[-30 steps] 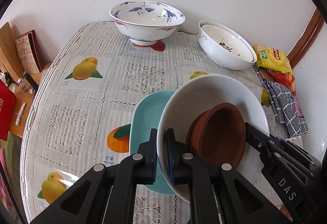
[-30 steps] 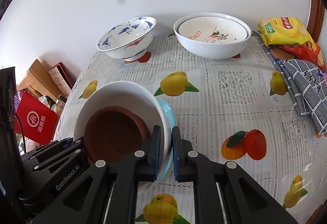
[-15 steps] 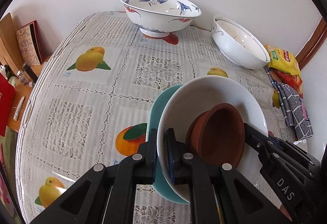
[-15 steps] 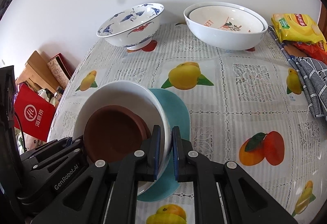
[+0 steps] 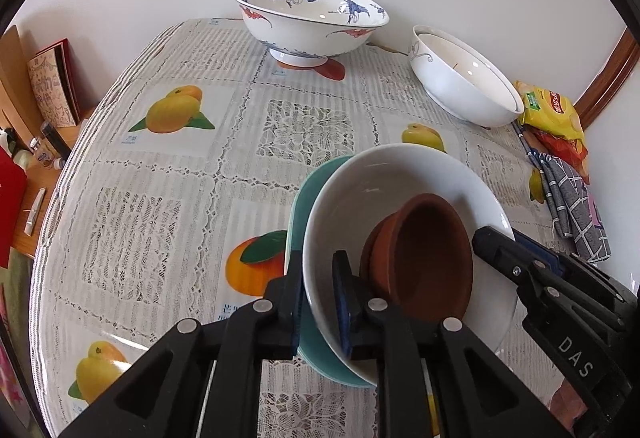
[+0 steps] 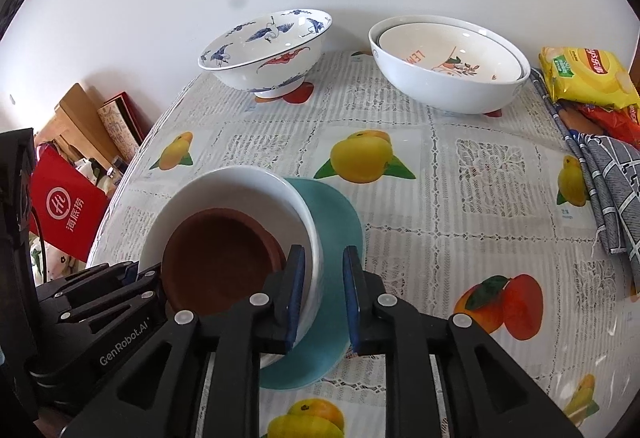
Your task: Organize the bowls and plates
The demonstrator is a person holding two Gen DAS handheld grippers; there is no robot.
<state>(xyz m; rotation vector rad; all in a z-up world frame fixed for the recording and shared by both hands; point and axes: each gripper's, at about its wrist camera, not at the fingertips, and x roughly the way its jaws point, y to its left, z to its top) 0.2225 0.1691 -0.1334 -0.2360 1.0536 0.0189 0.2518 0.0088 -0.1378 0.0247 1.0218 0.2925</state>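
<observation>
A white bowl (image 5: 372, 190) (image 6: 240, 186) with a brown clay bowl (image 5: 424, 258) (image 6: 216, 262) inside rests on a teal plate (image 5: 304, 190) (image 6: 336, 222) on the fruit-print tablecloth. My left gripper (image 5: 318, 302) straddles the white bowl's near rim with its jaws parted. My right gripper (image 6: 322, 294) straddles the opposite rim, jaws parted wider, with the outer pad off the bowl's wall. Each gripper shows in the other's view.
A blue-and-white crane bowl (image 5: 308, 18) (image 6: 268, 50) stands at the back. Two nested white bowls (image 5: 464, 82) (image 6: 448, 58) stand at the back right. Snack bags (image 6: 588, 78) and a grey checked cloth (image 6: 612, 182) lie at the right edge. The table's left edge drops to clutter.
The stacked bowls came down onto the teal plate and both grippers moved forward with them. Both grippers' jaws have opened off the white bowl's rim.
</observation>
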